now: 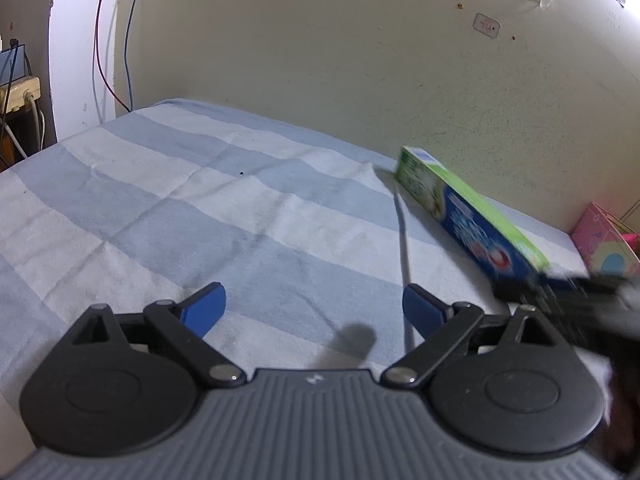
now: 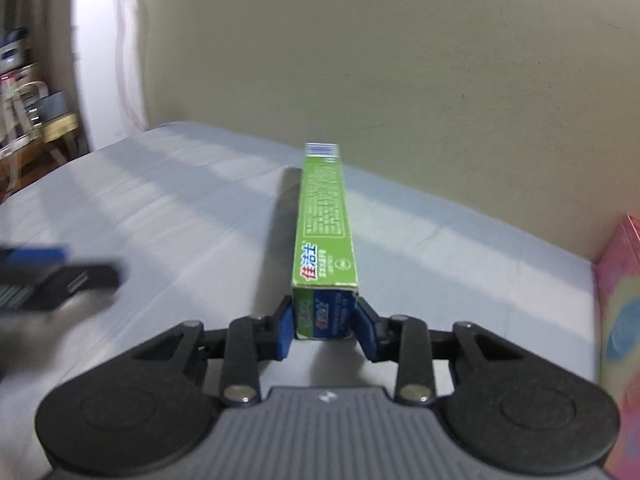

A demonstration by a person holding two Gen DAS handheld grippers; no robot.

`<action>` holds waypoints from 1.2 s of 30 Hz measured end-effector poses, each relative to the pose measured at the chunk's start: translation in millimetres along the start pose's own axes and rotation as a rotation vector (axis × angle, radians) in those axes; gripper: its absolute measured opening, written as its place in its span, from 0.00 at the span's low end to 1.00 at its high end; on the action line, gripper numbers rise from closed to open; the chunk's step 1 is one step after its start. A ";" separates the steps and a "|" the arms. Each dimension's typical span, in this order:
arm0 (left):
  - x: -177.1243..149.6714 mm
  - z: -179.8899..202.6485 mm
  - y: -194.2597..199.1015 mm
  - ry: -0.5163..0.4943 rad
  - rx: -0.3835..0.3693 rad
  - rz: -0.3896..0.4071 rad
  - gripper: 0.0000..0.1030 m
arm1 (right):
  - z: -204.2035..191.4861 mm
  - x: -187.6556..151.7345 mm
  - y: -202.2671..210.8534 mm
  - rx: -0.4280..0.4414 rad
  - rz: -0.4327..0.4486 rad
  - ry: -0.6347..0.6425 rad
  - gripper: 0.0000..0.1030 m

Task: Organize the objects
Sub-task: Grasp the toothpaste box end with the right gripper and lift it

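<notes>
A long green and blue toothpaste box (image 2: pixel 326 236) points away from me over the striped cloth. My right gripper (image 2: pixel 324 326) is shut on its near end, a blue pad on each side. In the left wrist view the same box (image 1: pixel 468 212) shows at the right, with the blurred right gripper (image 1: pixel 568 300) holding its near end. My left gripper (image 1: pixel 314 312) is open and empty, low over the cloth, to the left of the box. It shows blurred at the left edge of the right wrist view (image 2: pixel 52 276).
A blue and white striped cloth (image 1: pixel 180 200) covers the surface, which meets a cream wall (image 1: pixel 360 60) at the back. A pink patterned box (image 1: pixel 608 244) stands at the far right by the wall, also in the right wrist view (image 2: pixel 622 320). Cables and a shelf are at the far left.
</notes>
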State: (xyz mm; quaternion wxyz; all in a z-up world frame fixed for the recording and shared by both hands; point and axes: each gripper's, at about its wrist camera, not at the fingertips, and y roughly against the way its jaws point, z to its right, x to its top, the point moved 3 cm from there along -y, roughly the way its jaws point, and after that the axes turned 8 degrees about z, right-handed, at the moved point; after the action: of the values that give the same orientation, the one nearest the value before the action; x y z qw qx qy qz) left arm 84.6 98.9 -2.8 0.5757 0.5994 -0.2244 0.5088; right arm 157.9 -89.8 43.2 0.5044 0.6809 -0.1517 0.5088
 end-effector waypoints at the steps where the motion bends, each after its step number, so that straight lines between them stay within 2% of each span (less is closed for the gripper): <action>1: -0.2 0.2 -0.4 -0.003 0.001 0.000 0.94 | -1.8 -5.5 11.4 0.011 -0.001 0.001 0.30; 6: -1.3 1.5 -1.7 -0.015 0.002 0.002 0.94 | 5.2 -37.8 79.0 0.086 -0.015 0.007 0.30; 10: -3.2 4.9 -0.3 -0.032 0.010 0.004 0.94 | 25.6 -71.1 144.0 0.083 -0.021 -0.004 0.30; 14: -5.9 12.8 2.4 -0.074 0.009 0.002 0.94 | 49.5 -106.0 203.7 0.050 -0.026 -0.017 0.31; 18: -9.5 27.6 10.6 -0.151 -0.021 0.026 0.93 | 66.6 -135.4 255.5 -0.036 -0.026 -0.021 0.31; 20: -13.6 41.8 18.3 -0.160 -0.082 0.015 0.93 | 78.4 -148.3 272.3 -0.118 -0.023 -0.020 0.33; 22: -19.1 67.4 31.3 -0.150 -0.199 -0.002 0.93 | 100.9 -163.5 297.7 -0.249 -0.011 -0.038 0.37; 24: -23.1 98.6 46.5 -0.168 -0.299 0.000 0.93 | 128.6 -173.1 312.9 -0.418 0.022 -0.150 0.47; 25: -25.9 119.7 56.5 -0.180 -0.364 0.000 0.93 | 141.1 -177.9 320.5 -0.469 0.040 -0.224 0.47; 27: -32.9 158.3 75.0 -0.212 -0.496 -0.021 0.93 | 156.9 -186.9 332.4 -0.458 0.098 -0.368 0.47; 29: -41.8 190.4 92.6 -0.257 -0.594 -0.043 0.93 | 158.1 -190.8 337.5 -0.419 0.134 -0.418 0.52; 31: -51.2 213.2 106.7 -0.296 -0.642 -0.068 0.94 | 147.7 -189.1 336.4 -0.402 0.142 -0.370 0.57; 34: -64.4 227.1 120.1 -0.310 -0.694 -0.120 0.94 | 136.0 -182.8 333.0 -0.354 0.145 -0.286 0.66; 36: -72.6 232.5 126.1 -0.332 -0.703 -0.138 0.94 | 132.9 -179.1 331.0 -0.319 0.148 -0.254 0.67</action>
State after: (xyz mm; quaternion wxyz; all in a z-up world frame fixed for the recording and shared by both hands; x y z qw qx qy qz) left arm 30.8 -167.4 34.4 0.7346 0.4533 -0.4343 0.2573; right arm -86.7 -403.9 71.5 0.5437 0.6381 -0.3422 0.4244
